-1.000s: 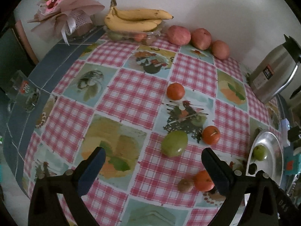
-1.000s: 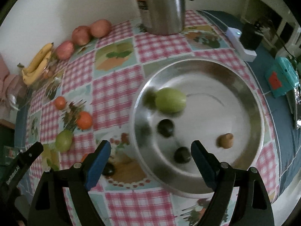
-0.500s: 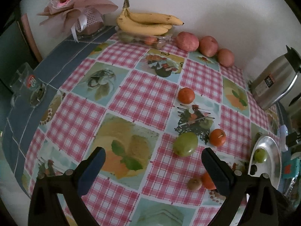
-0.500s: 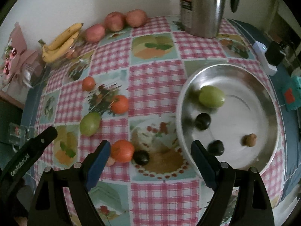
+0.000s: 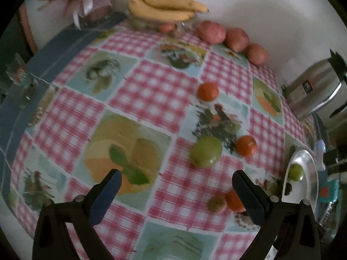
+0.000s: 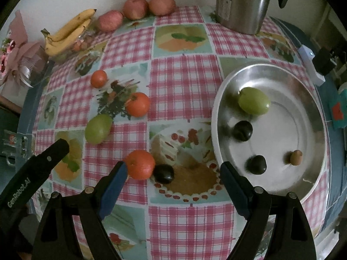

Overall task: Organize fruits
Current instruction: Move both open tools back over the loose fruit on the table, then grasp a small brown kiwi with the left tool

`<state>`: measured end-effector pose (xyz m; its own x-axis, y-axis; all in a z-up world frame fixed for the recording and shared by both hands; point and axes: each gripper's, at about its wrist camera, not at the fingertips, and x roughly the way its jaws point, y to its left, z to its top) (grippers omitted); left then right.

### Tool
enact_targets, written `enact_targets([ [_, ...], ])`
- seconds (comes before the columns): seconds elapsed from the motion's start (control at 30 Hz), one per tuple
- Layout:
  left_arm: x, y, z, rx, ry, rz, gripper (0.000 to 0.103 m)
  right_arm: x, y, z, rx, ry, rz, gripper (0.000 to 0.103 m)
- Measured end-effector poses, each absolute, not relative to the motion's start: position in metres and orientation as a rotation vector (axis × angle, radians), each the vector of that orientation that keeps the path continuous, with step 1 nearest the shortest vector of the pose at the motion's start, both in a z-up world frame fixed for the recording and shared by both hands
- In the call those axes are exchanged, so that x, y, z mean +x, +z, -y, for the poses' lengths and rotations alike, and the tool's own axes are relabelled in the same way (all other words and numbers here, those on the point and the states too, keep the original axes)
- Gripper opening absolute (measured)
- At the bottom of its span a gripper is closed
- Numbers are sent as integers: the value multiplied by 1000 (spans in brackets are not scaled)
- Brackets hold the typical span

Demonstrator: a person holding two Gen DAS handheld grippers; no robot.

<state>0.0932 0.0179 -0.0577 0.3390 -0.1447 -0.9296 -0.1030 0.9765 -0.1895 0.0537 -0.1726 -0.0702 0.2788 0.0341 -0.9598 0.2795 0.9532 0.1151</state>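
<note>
Two grippers hang over a checked tablecloth [image 6: 182, 82], both pointing steeply down, both w/ jaws wide apart and nothing between them.

Left to right in the right wrist view: bananas [image 6: 67, 32] and three red apples [image 6: 135, 7] along the back wall; a small orange [image 6: 98, 78]; a green fruit [image 6: 98, 129]; two more oranges, one mid-table [image 6: 137, 104], one near the camera [image 6: 139, 164]; a dark plum [image 6: 163, 173] touching that near orange; then a metal plate [image 6: 312, 112] holding a green fruit, two dark plums and a small brown fruit. A steel flask [image 6: 243, 2] stands behind the plate.

The right gripper [image 6: 171, 178] sits just above the near orange and plum. Likely step: pick one loose fruit and carry it to the plate. To do it well, centre the jaws on one fruit only, since the two touch; come straight down, close gently, as round fruit may roll.

The left gripper [image 5: 176, 186] hovers over bare cloth, near the green fruit [image 5: 206, 151].

Only the left wrist view shows a small brown fruit [image 5: 216, 203] beside the near orange [image 5: 233, 200]; the plate there is a thin edge-on sliver. Only the right wrist view shows the plate's full contents and the loose plum. The left view is blurred.
</note>
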Motion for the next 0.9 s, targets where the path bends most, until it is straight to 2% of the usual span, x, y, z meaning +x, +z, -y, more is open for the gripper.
enact_targets([
  [0.3,92,-81,-13,-292,-25,-1340,101,51,-74,186,317,-202,-1293,88],
  [0.47,91,-91,-2,-291,-62,-1393,86,50,-73,193,335,-215,-1288,88],
  [0.7,89,-101,14,-310,-122,-1443,77,50,-74,197,345,-222,-1291,88],
  [0.9,87,-104,24,-306,-144,-1460,56,49,-74,199,350,-225,-1288,88],
])
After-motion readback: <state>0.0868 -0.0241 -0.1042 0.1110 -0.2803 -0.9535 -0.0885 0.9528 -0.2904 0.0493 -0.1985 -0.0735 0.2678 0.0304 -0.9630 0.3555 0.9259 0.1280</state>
